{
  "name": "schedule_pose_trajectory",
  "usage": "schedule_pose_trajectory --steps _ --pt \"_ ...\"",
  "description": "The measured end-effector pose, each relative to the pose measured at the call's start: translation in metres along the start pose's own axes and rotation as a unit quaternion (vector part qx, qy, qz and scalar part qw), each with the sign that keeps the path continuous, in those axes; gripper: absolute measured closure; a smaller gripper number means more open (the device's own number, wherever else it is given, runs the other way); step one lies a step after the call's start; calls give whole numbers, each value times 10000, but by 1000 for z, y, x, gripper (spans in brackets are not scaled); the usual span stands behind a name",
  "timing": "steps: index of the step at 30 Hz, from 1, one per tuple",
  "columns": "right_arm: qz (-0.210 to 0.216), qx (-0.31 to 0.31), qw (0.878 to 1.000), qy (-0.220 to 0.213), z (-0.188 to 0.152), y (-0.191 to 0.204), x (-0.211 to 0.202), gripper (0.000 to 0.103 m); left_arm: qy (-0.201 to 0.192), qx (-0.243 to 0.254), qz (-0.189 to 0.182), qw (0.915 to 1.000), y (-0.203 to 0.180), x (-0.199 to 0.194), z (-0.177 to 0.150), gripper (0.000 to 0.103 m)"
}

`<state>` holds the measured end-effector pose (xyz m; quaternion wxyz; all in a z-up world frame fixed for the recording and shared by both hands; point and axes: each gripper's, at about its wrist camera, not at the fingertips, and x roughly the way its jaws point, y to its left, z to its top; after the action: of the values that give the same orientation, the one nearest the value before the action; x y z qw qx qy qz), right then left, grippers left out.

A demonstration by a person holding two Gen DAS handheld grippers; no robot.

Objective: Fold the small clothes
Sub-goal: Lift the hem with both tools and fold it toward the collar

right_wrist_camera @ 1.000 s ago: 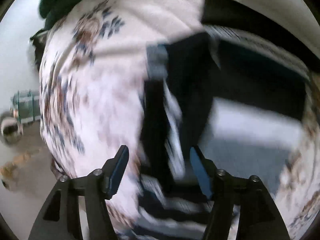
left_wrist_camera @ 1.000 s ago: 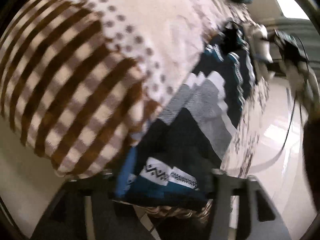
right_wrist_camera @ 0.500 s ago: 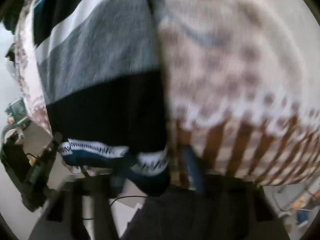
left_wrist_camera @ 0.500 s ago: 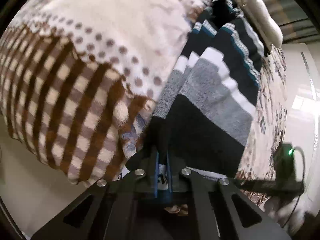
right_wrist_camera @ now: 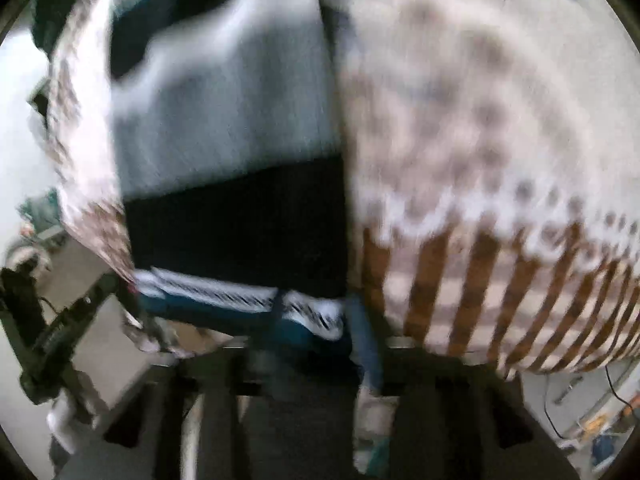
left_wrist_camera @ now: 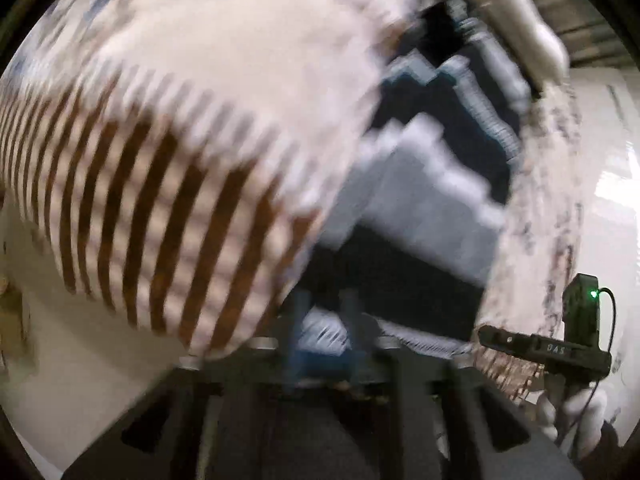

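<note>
A small knit sweater (left_wrist_camera: 420, 208) with navy, grey, white and teal bands lies on a floral bed cover (left_wrist_camera: 536, 184). My left gripper (left_wrist_camera: 323, 320) is at its patterned hem, jaws opening; the hem sits loose between the blue pads. In the right wrist view the same sweater (right_wrist_camera: 224, 120) fills the upper left. My right gripper (right_wrist_camera: 320, 324) is also at the hem's teal edge, jaws opening, with cloth between the fingers but not pinched. Both views are motion-blurred.
A cream knit with brown checks and dots (left_wrist_camera: 180, 160) (right_wrist_camera: 480, 140) lies against the sweater's side. A white roll (left_wrist_camera: 516, 28) rests at the far end. The right gripper's black body (left_wrist_camera: 544, 350) and a gloved hand (left_wrist_camera: 572, 412) are at the bed's edge, above pale floor (left_wrist_camera: 600, 140).
Half a second ago my left jaws were shut on the sweater's hem; now they stand apart. The right jaws have also spread. Both cameras have shifted and the pictures are blurred.
</note>
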<state>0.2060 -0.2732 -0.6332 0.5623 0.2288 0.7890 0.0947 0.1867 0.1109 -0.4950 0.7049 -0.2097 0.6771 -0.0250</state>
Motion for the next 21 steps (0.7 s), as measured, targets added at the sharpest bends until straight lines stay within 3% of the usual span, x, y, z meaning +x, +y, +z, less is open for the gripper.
schedule_pose_trajectory --steps 2,6,9,12,16,17,19,21 --pt "71 -28 9995 -322 15 1 -30 39 -259 200 -315 9990 -20 -9 38 41" --pt "280 224 9958 -843 82 -6 -85 39 -704 452 -1039 9911 -71 3 145 41" --pt "207 389 9899 -1350 142 -11 -119 39 -1076 795 -1215 9835 -118 18 233 41" --pt "123 525 9794 -1946 216 -11 -154 39 -1038 1261 -1044 9810 -162 54 316 41" --pt "166 937 9607 -2609 285 -17 -195 39 -571 1836 -674 9790 -195 111 370 42" --pt "230 1026 9572 -2698 300 -18 -202 39 -505 1979 -667 9766 -201 123 377 44" --pt "319 1072 9553 -2738 321 -16 -206 39 -513 2175 -749 9718 -205 130 381 97" --pt "255 1121 9558 -2705 334 -12 -198 39 -620 2149 -935 9702 -201 124 385 99"
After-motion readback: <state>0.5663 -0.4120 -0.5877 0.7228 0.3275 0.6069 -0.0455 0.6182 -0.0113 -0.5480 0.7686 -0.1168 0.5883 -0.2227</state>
